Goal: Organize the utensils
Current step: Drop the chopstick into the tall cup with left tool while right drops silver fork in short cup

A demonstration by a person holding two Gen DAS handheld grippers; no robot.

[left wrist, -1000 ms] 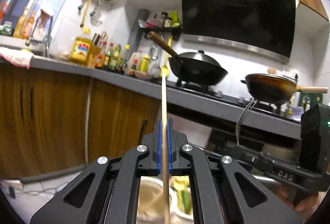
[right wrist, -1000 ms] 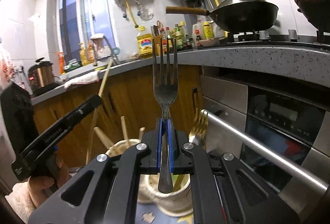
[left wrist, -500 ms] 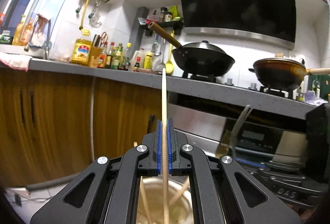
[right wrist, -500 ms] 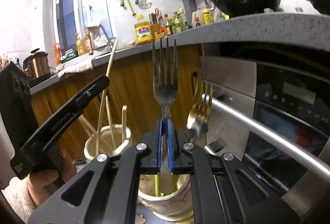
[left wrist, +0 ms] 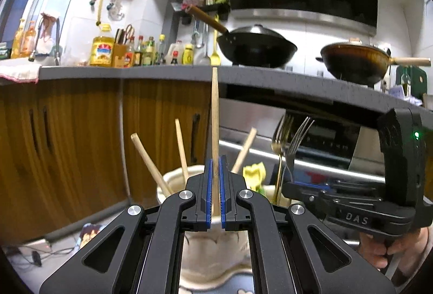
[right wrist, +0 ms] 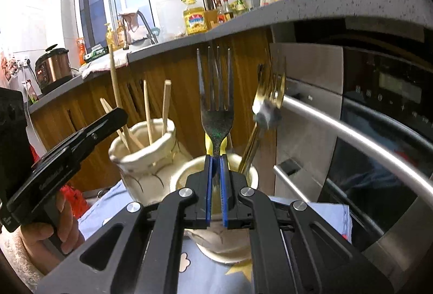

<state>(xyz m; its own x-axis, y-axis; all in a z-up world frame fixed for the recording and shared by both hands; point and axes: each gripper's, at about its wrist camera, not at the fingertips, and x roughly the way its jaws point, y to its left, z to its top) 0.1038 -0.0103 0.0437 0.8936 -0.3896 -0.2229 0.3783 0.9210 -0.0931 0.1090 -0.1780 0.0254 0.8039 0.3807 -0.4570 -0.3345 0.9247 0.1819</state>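
Observation:
My left gripper (left wrist: 215,161) holds a wooden chopstick (left wrist: 215,115) upright, its lower end inside a cream ceramic jar (left wrist: 216,248) with several other chopsticks. The jaws look slightly parted around it. My right gripper (right wrist: 216,158) holds a dark steel fork (right wrist: 216,104), tines up, its handle down in a second cream cup (right wrist: 224,242) that also holds a gold fork (right wrist: 270,93) and a yellow utensil. The chopstick jar (right wrist: 146,158) stands left of that cup. The left gripper also shows in the right wrist view (right wrist: 81,137).
Both holders stand on a blue patterned cloth (right wrist: 319,215) in front of an oven with a steel handle bar (right wrist: 351,137). Wooden cabinets and a grey countertop (left wrist: 135,72) with bottles and two woks lie behind.
Both grippers have moved down. The chopstick has gone into the jar and the fork's handle into the cup. Both pairs of jaws have eased slightly apart.

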